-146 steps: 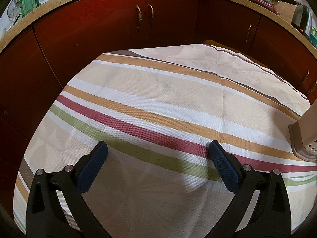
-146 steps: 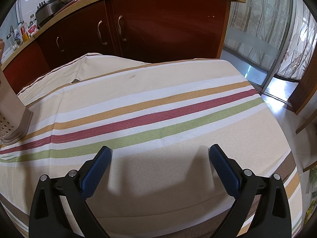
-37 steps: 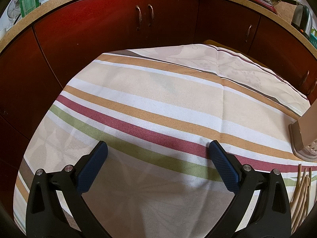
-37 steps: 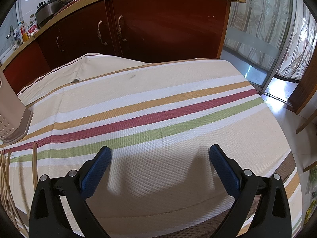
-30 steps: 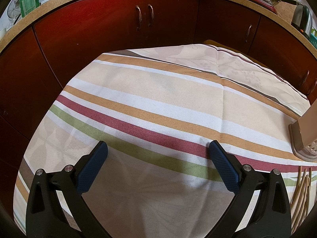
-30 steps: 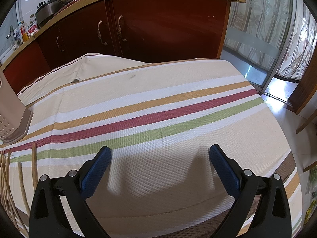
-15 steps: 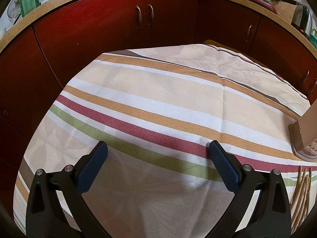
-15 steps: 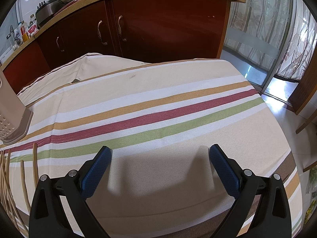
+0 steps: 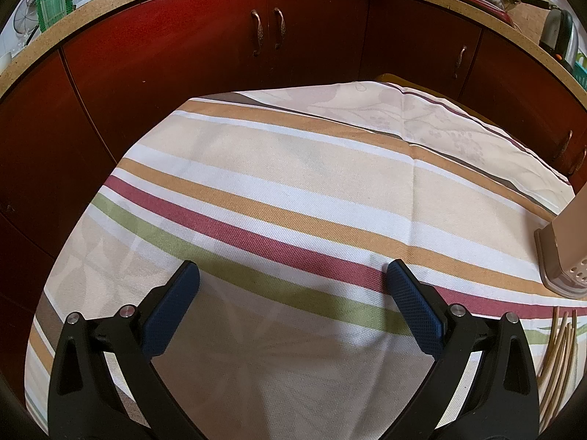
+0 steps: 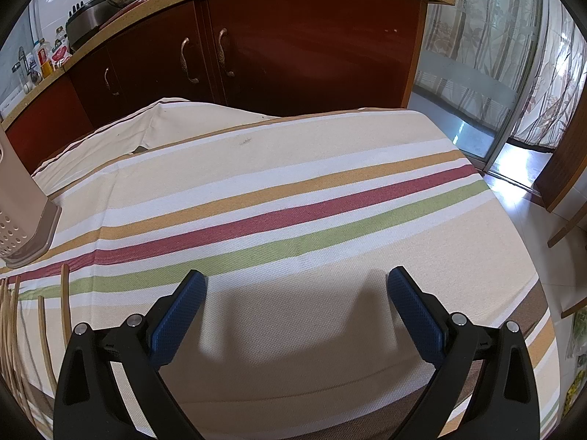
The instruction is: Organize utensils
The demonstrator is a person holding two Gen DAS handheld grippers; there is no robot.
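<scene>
Several wooden chopsticks [image 9: 559, 352] lie loose on the striped tablecloth at the far right of the left wrist view; they also show at the far left of the right wrist view [image 10: 40, 326]. A beige perforated utensil holder [image 9: 567, 253] stands upright just beyond them, also seen at the left edge of the right wrist view [image 10: 18, 216]. My left gripper [image 9: 291, 275] is open and empty over the cloth, left of the chopsticks. My right gripper [image 10: 297, 280] is open and empty, right of the chopsticks.
The table [image 10: 293, 190] carries a cream cloth with orange, red and green stripes. Dark red kitchen cabinets [image 9: 264, 47] under a stone counter stand behind the table. A glass door with curtains [image 10: 513, 55] is to the right, with tiled floor beyond the table edge.
The chopsticks were not on the cloth 4.9 s ago; they now lie below the holder and have shifted slightly over the last second. Both grippers have stayed still and open.
</scene>
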